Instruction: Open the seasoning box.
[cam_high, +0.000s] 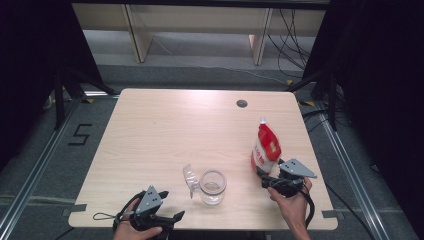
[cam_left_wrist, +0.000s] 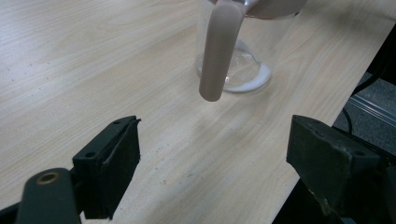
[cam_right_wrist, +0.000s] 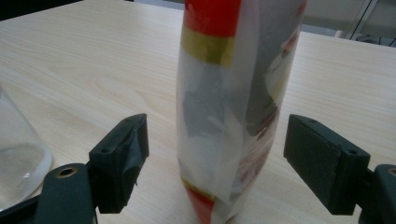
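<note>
A red and white pouch stands upright near the table's right edge. My right gripper is open just in front of it, and in the right gripper view the pouch rises between the two spread jaws without touching them. A clear glass jar stands near the front middle, with a clear plastic scoop or lid leaning at its left. My left gripper is open at the front edge, aimed at the jar; a handle-like strip hangs down its side.
The light wooden table has a round cable hole at the back right. Its front edge lies just beside the left gripper. Dark curtains and stands flank the table, and cables lie on the floor behind it.
</note>
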